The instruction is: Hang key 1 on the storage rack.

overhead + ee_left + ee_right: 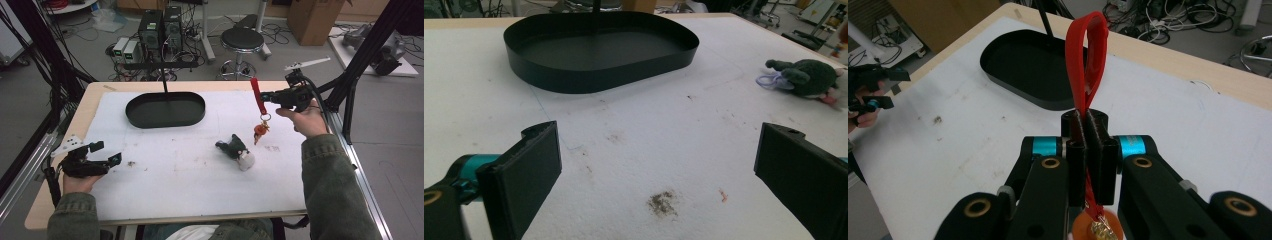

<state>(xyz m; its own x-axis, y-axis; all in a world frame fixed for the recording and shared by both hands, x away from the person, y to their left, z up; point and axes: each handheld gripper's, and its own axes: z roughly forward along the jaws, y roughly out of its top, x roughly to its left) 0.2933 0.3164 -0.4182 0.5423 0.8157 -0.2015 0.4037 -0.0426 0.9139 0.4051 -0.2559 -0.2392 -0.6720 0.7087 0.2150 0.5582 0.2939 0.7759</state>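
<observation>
High view: right gripper clamped on a red strap, held well above the white mat near its far right side, strap gripped mid-length so that the ring and small orange charm dangle free below and the loop stands up above the jaws. Seen along the jaws from the right gripper view, loop rising clear and open, pointed toward the black tray with its thin post — probably held that way so the loop can be slipped over something on that stand, though the top of the post is hard to make out. Left gripper resting low at the near left corner, jaws wide apart and holding nothing, kept out of the way. Green plush toy lying on the mat between the two, untouched, likely waiting its turn.
</observation>
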